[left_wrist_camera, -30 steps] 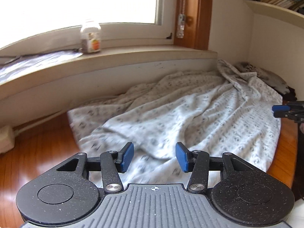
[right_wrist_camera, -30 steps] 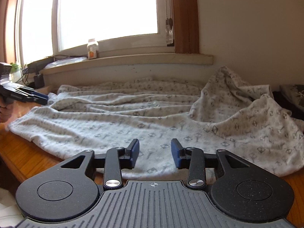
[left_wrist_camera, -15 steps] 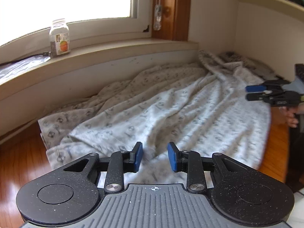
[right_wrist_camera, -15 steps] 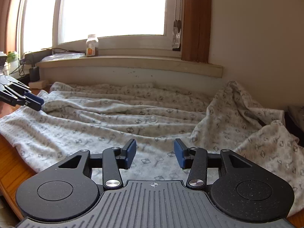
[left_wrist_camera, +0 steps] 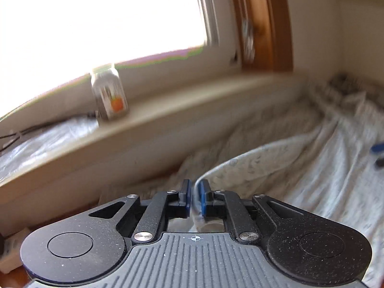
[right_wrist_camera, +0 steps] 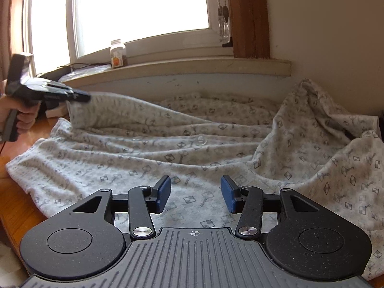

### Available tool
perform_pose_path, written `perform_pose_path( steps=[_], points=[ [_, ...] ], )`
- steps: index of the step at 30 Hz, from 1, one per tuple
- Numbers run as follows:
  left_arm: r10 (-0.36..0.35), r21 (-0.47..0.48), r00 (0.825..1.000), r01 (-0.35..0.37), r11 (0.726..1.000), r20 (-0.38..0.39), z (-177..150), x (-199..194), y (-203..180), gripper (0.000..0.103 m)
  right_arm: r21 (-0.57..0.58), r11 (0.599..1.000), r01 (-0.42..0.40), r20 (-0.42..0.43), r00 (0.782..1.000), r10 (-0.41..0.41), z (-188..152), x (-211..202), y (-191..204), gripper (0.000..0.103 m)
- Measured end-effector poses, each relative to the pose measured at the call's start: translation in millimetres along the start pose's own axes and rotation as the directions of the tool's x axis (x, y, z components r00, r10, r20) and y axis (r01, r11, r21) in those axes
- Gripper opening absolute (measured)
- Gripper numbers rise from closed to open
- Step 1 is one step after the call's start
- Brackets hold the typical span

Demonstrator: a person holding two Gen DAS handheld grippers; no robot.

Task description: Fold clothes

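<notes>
The left gripper (left_wrist_camera: 195,198), jaws just closing, is pinching the patterned garment's (right_wrist_camera: 192,148) far corner, while the right gripper (right_wrist_camera: 195,196) is hovering open-jawed over the near hem stretching sideways below its fingertips.

Your right gripper (right_wrist_camera: 195,198): matte black speckled body, two round discs flanking ribbed grey centre plate, white crosshair mark on plate's front edge. Silver screws sat at linkage pivots, blue pads (right_wrist_camera: 164,193) on fingers. Your left gripper (left_wrist_camera: 195,198) had same build. From right wrist view, left gripper (right_wrist_camera: 84,97) showed black handle, thin dark cable below handle.
</notes>
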State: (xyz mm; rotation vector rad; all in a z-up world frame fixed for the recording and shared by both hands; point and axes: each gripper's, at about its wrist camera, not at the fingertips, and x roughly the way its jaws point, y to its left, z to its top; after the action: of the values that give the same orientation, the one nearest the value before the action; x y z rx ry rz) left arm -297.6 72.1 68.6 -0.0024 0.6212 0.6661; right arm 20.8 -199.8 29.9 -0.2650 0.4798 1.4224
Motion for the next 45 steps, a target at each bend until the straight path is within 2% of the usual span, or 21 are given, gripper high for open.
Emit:
perform_pose_path(
  steps=[2, 7, 8, 10, 12, 15, 20, 28, 33, 35, 39, 40, 43, 45],
  points=[
    [0.013, 0.027, 1.0, -0.013, 1.0, 0.0, -8.6, -2.6, -5.9, 0.04, 0.017, 1.0, -0.001, 0.003, 1.0, 0.001, 0.1, -0.2, -2.3, 0.047],
    [-0.068, 0.019, 0.998, 0.068, 0.998, 0.001, -26.8, -28.1, -9.1, 0.04, 0.044, 0.999, -0.02, 0.001, 1.0, 0.02, 0.7, 0.5, -6.9, 0.047],
    [-0.086, 0.013, 0.996, 0.086, 0.996, 0.0, -28.4, -33.9, -10.7, 0.037, 0.046, 0.999, -0.02, 0.002, 1.0, 0.02, 0.5, 0.3, -7.0, 0.047],
    [-0.158, -0.008, 0.987, 0.158, 0.987, -0.001, -31.6, -46.2, -11.8, 0.029, 0.05, 0.999, -0.02, 0.006, 1.0, 0.02, 0.1, -0.2, -7.3, 0.048],
    [-0.231, -0.025, 0.973, 0.23, 0.973, -0.014, -36.1, -53.9, -15.0, 0.028, 0.055, 0.998, -0.018, 0.011, 1.0, 0.018, -0.2, -1.0, -8.0, 0.048],
    [-0.281, -0.007, 0.958, 0.281, 0.96, -0.051, -44.1, -54.0, -26.5, 0.028, 0.064, 0.998, -0.015, 0.02, 1.0, 0.014, -0.6, -2.1, -9.0, 0.048],
    [-0.264, 0.004, 0.957, 0.266, 0.964, -0.12, -53.4, -34.4, -34.5, 0.035, 0.07, 0.997, -0.018, 0.018, 1.0, 0.017, -0.8, -1.9, -9.9, 0.048],
    [-0.224, -0.005, 0.97, 0.224, 0.975, -0.096, -59.6, -30.2, -20.5, 0.037, 0.078, 0.997, -0.022, 0.026, 0.999, 0.02, -2.1, -3.1, -10.8, 0.049],
    [-0.126, 0.018, 0.988, 0.128, 0.992, -0.092, -61.9, -39.2, -7.8, 0.042, 0.082, 0.996, -0.025, 0.031, 0.999, 0.023, -2.4, -3.6, -11.4, 0.05],
    [-0.098, -0.006, 0.991, 0.097, 0.995, -0.087, -63.5, -42.6, 5.0, 0.043, 0.082, 0.996, -0.027, 0.033, 0.999, 0.024, -2.4, -3.7, -11.5, 0.055],
    [-0.099, -0.044, 0.992, 0.096, 0.994, -0.073, -62.5, -47.7, 21.5, 0.044, 0.084, 0.996, -0.032, 0.035, 0.999, 0.03, -2.4, -3.9, -11.5, 0.056],
    [-0.099, -0.045, 0.993, 0.096, 0.994, -0.068, -61.0, -48.3, 23.4, 0.046, 0.085, 0.996, -0.033, 0.036, 0.999, 0.03, -2.4, -3.8, -11.2, 0.056],
    [-0.079, -0.033, 0.995, 0.077, 0.996, -0.054, -51.9, -43.0, 23.7, 0.061, 0.089, 0.996, -0.03, 0.04, 0.999, 0.026, -2.4, -4.4, -11.4, 0.056],
    [-0.067, -0.03, 0.996, 0.065, 0.997, -0.052, -44.7, -35.3, 24.3, 0.061, 0.092, 0.995, -0.029, 0.042, 0.999, 0.026, -2.3, -4.6, -11.6, 0.056]
  ],
)
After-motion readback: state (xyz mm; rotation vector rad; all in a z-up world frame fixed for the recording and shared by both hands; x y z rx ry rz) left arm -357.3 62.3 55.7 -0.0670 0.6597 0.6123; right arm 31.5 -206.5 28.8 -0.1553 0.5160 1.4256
